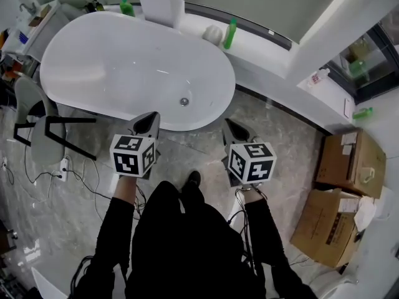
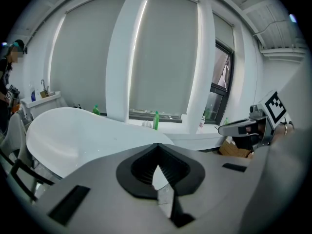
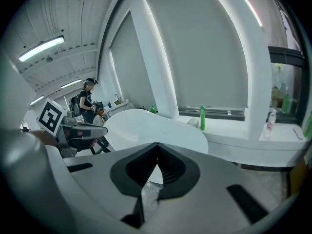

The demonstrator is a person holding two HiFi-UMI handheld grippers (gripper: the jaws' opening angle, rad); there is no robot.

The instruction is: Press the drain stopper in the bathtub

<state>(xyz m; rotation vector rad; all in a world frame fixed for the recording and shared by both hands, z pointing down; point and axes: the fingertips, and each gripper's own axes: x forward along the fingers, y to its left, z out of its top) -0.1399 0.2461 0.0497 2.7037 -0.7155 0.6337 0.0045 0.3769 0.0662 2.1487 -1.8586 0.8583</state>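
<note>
The white oval bathtub (image 1: 124, 67) stands on the marble floor in front of me, and its small round metal drain stopper (image 1: 184, 101) sits on the tub floor near the near end. My left gripper (image 1: 149, 122) hovers above the tub's near rim, shut and holding nothing. To the tub's right, over the floor, my right gripper (image 1: 231, 128) is also shut and holds nothing. In the left gripper view the jaws meet at a point (image 2: 156, 146) with the tub (image 2: 73, 130) beyond. The right gripper view shows the same closed tip (image 3: 156, 145) facing the tub (image 3: 146, 126). Both gripper views hide the stopper.
A white column (image 1: 161, 2) and a window ledge with green bottles (image 1: 230, 33) run behind the tub. A grey chair (image 1: 37, 126) and floor cables lie at the left. Cardboard boxes (image 1: 346, 161) stack at the right. A person (image 3: 87, 100) stands far off.
</note>
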